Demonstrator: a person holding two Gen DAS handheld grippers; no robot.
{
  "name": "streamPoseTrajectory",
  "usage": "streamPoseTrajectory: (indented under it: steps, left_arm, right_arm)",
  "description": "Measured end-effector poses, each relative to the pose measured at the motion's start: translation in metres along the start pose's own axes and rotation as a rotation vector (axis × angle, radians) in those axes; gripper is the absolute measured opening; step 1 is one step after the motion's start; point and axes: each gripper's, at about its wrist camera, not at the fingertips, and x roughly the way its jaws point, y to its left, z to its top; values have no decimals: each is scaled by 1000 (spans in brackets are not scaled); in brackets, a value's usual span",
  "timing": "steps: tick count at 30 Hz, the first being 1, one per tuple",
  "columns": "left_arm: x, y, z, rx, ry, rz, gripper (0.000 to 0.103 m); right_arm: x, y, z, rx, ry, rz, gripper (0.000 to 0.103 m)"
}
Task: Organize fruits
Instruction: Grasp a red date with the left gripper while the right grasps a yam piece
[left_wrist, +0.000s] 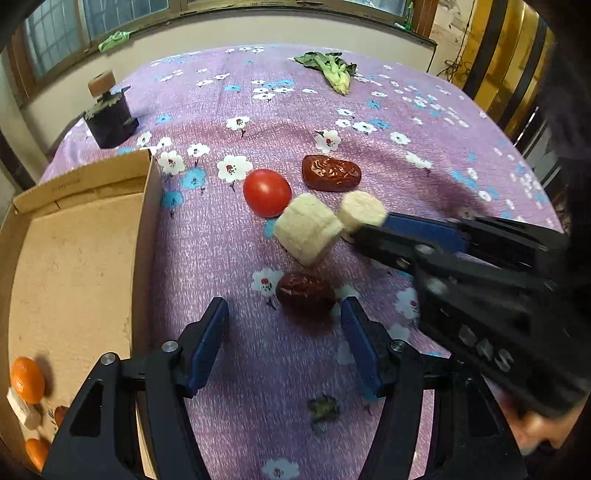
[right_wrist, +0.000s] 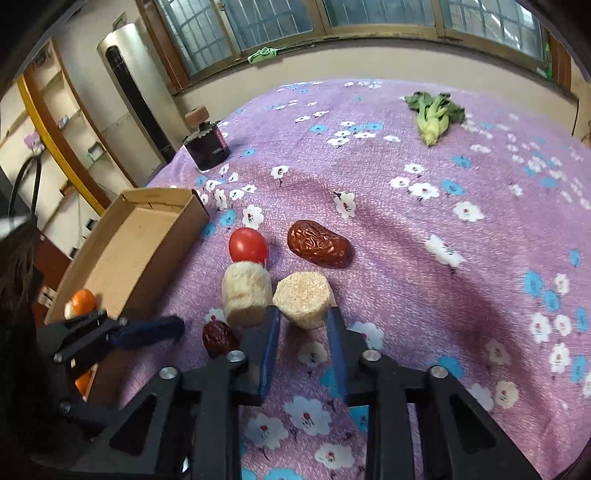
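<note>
Left wrist view. Shallow brown cardboard box (left_wrist: 74, 236) sits at the left on the bench covered by a purple floral cloth (left_wrist: 406, 122). Contents, all in its near corner: two orange mandarins, one higher (left_wrist: 27, 379) and one lower (left_wrist: 37, 452), with a pale white chunk (left_wrist: 22, 410) touching the higher mandarin. The rest of the box floor is bare cardboard.

Left gripper (left_wrist: 284, 314): jaws spread wide, nothing between them. A small dark-red wrinkled date (left_wrist: 304, 295) lies on the cloth just ahead of the tips, nearer the right-hand finger. Beyond it, a pale cream cylinder of fruit flesh (left_wrist: 304, 234) lies on its side, touching a round red tomato (left_wrist: 266, 192). A larger dark-red wrinkled date (left_wrist: 330, 172) lies just beside the tomato, apart from it.

Right gripper (left_wrist: 364, 221) enters from the right; its tips reach a second pale cream cylinder (left_wrist: 362, 212).

Far end of the bench: a green leafy vegetable (left_wrist: 332, 70) and a dark jar with a wooden-knobbed lid (left_wrist: 109, 118).

Right wrist view. Right gripper (right_wrist: 301, 321): jaws parted on either side of the second cream cylinder (right_wrist: 303, 301); contact with the pads cannot be told. The first cream cylinder (right_wrist: 245, 291) sits just left of it, the tomato (right_wrist: 248, 245) behind. The box (right_wrist: 136, 243) lies to the left, one mandarin (right_wrist: 83, 300) visible at its near end.
</note>
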Motion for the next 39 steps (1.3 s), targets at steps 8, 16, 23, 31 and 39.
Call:
streamPoseTrajectory:
  steps: [8,16,23,31,39]
  left_arm:
    - [-3,-3,-1,9,-29,-35,30]
    - [-22,0,-15,-3,-62,-69,30]
    - [-39,11,-27,-31,-75,-103,30]
    - [-54,17,-33,-41,-104,-130,30]
    - [-69,30,-41,-67,-125,-128,30]
  right_arm:
    - [-21,-12,-11,52,-19,23,24]
    - [4,-8,1,52,16,8,34]
    - [12,-2,9,46,-7,-36,27]
    - [-11,2,-7,55,-23,-35,24]
    - [11,-4,14,108,-33,-46,40]
